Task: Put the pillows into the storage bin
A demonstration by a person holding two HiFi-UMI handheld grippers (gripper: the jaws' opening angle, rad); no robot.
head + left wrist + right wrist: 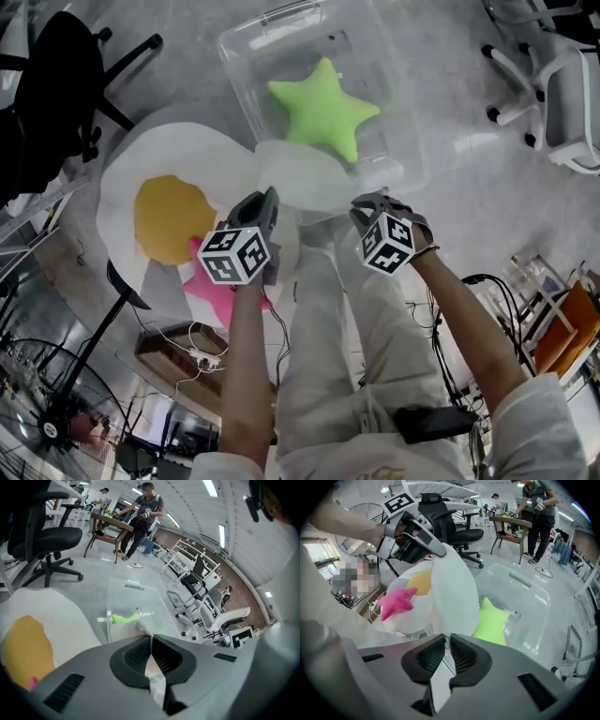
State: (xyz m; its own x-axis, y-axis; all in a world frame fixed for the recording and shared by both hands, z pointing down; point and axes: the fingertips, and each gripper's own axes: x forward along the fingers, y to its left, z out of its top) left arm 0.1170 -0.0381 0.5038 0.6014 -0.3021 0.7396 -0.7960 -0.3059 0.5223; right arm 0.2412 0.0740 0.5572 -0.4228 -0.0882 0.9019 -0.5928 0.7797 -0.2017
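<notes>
At the near rim of the clear storage bin point(389, 75), a white pillow point(300, 176) hangs between the two grippers. The left gripper point(265, 208) has its jaws clenched on a fold of the pillow's white fabric, as the left gripper view confirms point(151, 640). The right gripper point(372, 210) is likewise clamped on the fabric point(446, 641). A green star pillow point(323, 111) lies inside the bin. To the left of the bin lies a fried-egg pillow point(187, 155), with a pink star pillow point(211, 291) overlapping its near edge. Each marker cube point(234, 255) carries black-and-white square markers. Print on the bin wall in the right gripper view is too small to read. The head view shows the whole green star, while the left gripper view shows only a sliver through the bin wall. Only the gripper views show a person point(147, 503) standing at a table point(110, 522).
</notes>
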